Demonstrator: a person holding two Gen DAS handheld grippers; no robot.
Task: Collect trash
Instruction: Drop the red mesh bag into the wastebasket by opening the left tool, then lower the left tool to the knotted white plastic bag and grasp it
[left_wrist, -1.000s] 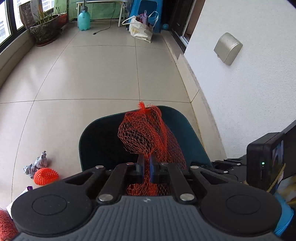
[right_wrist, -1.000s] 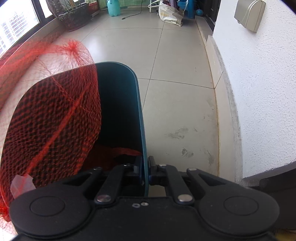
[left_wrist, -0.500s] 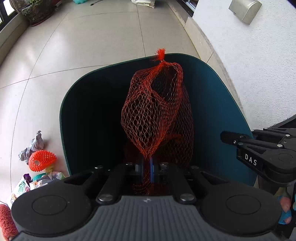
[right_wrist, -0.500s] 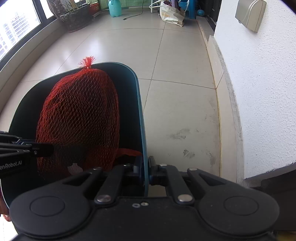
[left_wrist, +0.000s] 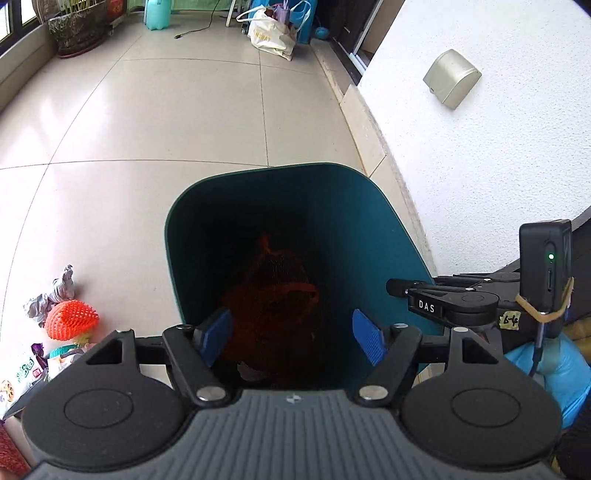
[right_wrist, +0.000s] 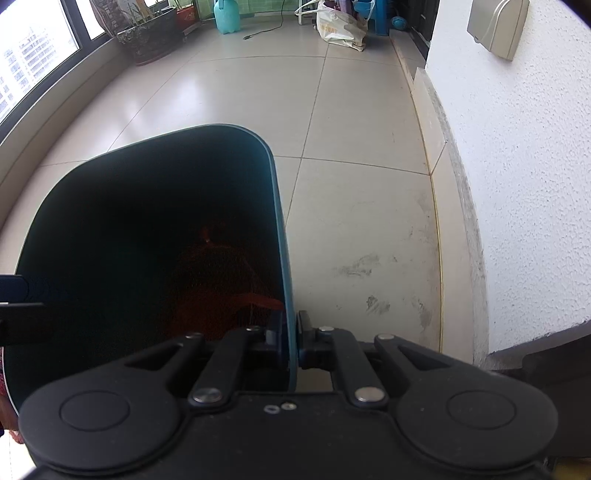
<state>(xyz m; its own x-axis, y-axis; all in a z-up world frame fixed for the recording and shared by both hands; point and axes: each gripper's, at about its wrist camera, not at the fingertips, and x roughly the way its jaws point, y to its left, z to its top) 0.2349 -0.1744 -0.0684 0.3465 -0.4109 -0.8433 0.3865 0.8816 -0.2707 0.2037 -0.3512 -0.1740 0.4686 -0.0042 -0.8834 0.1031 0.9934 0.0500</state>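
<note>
A dark teal bin (left_wrist: 369, 236) stands on a pale tiled floor (left_wrist: 166, 110) beside a white wall. The left hand-held gripper (left_wrist: 291, 334) hangs over the bin's mouth; its jaws have just been opening and now stand apart with nothing between them. An orange net bag (left_wrist: 273, 295) lies deep inside the bin. The right hand-held gripper (right_wrist: 293, 338) is clenched on the bin's rim. More litter, including an orange foam net (left_wrist: 72, 319), lies on the floor left of the bin.
</note>
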